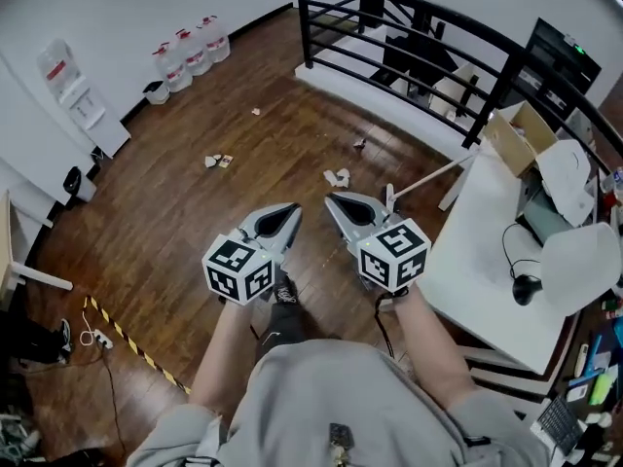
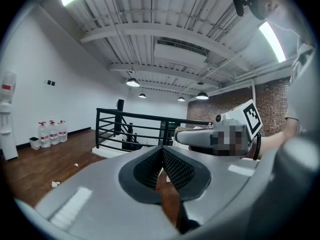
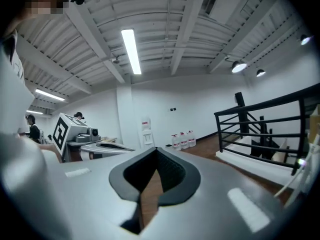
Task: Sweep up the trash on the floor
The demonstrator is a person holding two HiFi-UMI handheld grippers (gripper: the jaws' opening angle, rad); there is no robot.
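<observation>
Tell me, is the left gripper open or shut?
Shut. The left gripper shows its two ribbed pads meeting at the tips in its own view, with nothing held between them.

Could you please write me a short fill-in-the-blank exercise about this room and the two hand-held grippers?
1. The left hand-held gripper and the right hand-held gripper both have their jaws ____, with nothing between them.
2. The scraps of trash lie on the ____ floor.
3. The railing is coloured ____.
Missing words: shut; wooden; black.
</observation>
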